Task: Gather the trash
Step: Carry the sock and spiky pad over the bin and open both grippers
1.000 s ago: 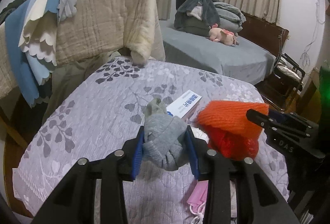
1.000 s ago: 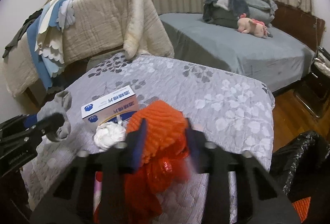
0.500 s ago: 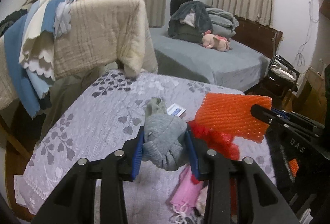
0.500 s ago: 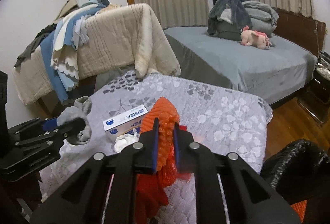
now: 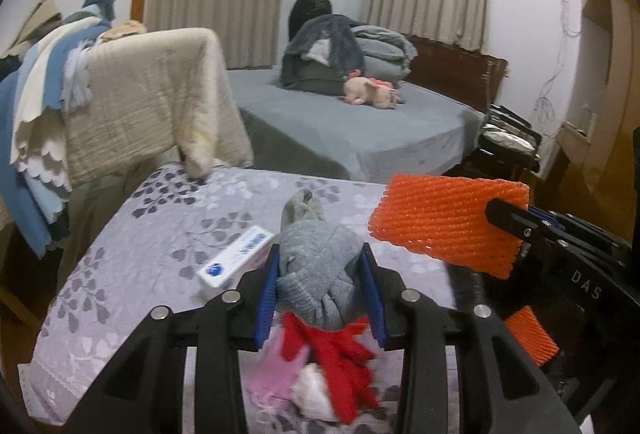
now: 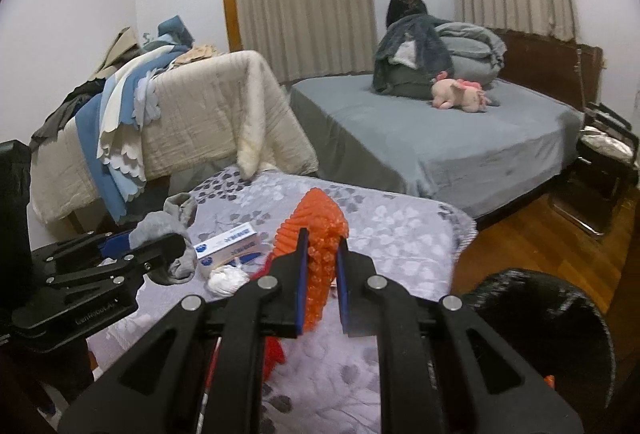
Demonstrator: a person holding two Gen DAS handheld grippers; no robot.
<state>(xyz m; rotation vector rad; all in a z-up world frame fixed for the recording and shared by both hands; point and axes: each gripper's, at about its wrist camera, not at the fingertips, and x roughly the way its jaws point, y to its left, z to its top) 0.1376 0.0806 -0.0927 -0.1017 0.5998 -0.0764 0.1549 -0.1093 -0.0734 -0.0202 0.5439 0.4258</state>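
My left gripper (image 5: 322,258) is shut on a crumpled grey sock (image 5: 316,266), held above the floral bedspread (image 5: 160,242). My right gripper (image 6: 322,246) is shut on an orange foam fruit net (image 6: 316,222), pinched flat between its blue pads. In the left wrist view that orange net (image 5: 440,222) hangs at the right, clamped by the right gripper (image 5: 516,226). In the right wrist view the left gripper (image 6: 160,246) shows at the left with the grey sock (image 6: 176,222). On the bedspread lie a white and blue box (image 5: 236,262), red netting (image 5: 340,354), a pink mask (image 5: 276,374) and a white wad (image 6: 228,280).
A black trash bag (image 6: 540,318) gapes open at the lower right beside the bed, over wooden floor (image 6: 516,246). A grey bed (image 6: 432,138) with piled bedding and a pink plush toy (image 6: 460,96) stands behind. Blankets (image 5: 132,98) drape over a rail at the left.
Both grippers rose off the bedspread with their loads. The right gripper closed tighter and the orange net came up flat, leaving the red netting behind. The grey sock stayed clamped in the left gripper.
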